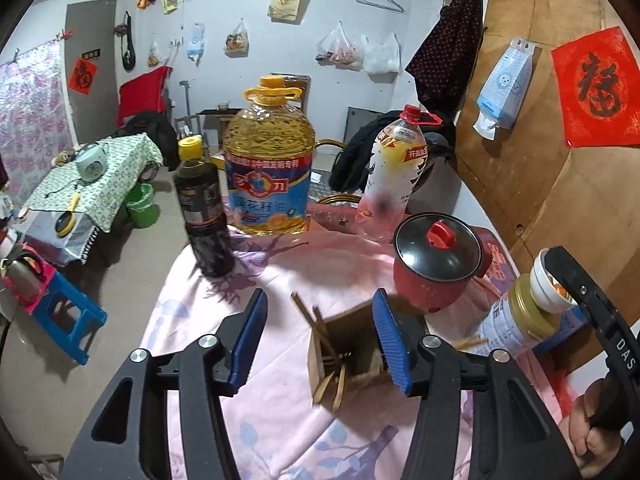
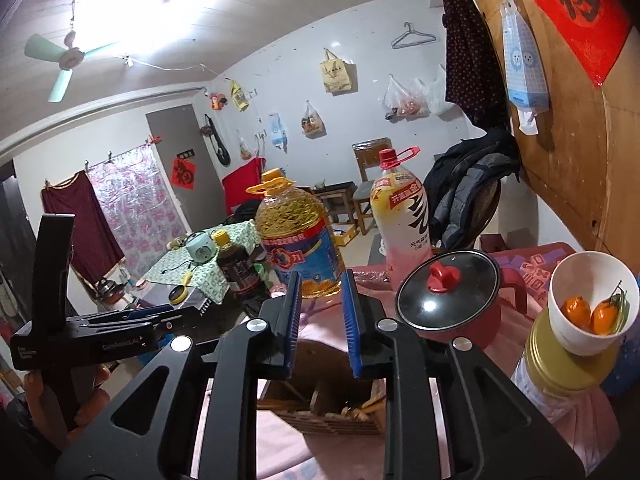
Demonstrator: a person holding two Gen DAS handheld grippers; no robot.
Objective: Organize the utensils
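Note:
A wooden utensil holder (image 1: 352, 344) stands on the pink cloth with several chopsticks (image 1: 316, 322) in it, some leaning out over its left rim. My left gripper (image 1: 320, 340) is open, and its blue pads (image 1: 250, 336) straddle the holder's top without touching the sticks. In the right wrist view the same holder (image 2: 320, 404) sits just below my right gripper (image 2: 322, 320), which is open by a narrow gap with nothing between its pads. The chopstick ends (image 2: 354, 412) lie inside the holder. The left gripper (image 2: 156, 314) appears side-on at the left, held by a hand (image 2: 48, 400).
Behind the holder stand a dark sauce bottle (image 1: 204, 208), a big oil jug (image 1: 268, 160) and a drink bottle (image 1: 394, 168). A red pot with a glass lid (image 1: 436, 264) sits to the right. A white bowl (image 2: 588, 300) rests on a gold-lidded tin (image 2: 560, 368).

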